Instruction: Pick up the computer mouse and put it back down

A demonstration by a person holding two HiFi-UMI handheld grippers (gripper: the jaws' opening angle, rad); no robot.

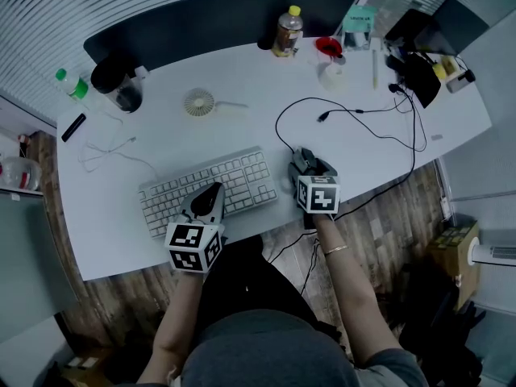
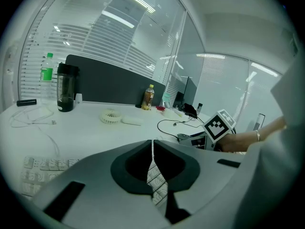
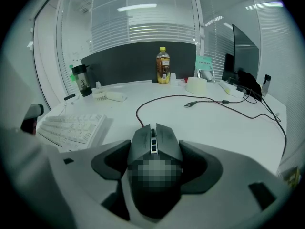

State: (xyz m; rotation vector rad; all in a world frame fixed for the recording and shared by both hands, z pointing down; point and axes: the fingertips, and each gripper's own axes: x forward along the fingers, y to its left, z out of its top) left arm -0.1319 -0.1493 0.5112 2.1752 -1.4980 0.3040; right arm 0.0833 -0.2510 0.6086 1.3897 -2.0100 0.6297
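Presently the mouse sits between the jaws of the right gripper, close to the front edge of the desk and just right of the keyboard. The jaws are drawn in narrow onto its two flanks, one to each side. The body is centred and the buttons point away from the person. Whether its underside rests on the desk or has cleared it, I cannot tell.

Its cord leaves the nose and runs in a loose loop towards the back of the desk. The loop shows slack, and the plug lies free on the surface.

Judgement on the step in hand: the hold looks square and adequate. A good lift would go straight up and stay low, wrist level, so the mouse does not pivot between the jaws. The slack should allow this without drag; a high or backward pull would likely use it up. The set-down is best made flat, on the same bare patch and inboard of the edge, with the jaws opening only once the base is fully seated. Risk noted: the edge is near, and a mouse released tilted could slide off.

The left gripper hangs over the keyboard's near side, jaws together with nothing between them. It has no part in this step and is best held clear of the cord.
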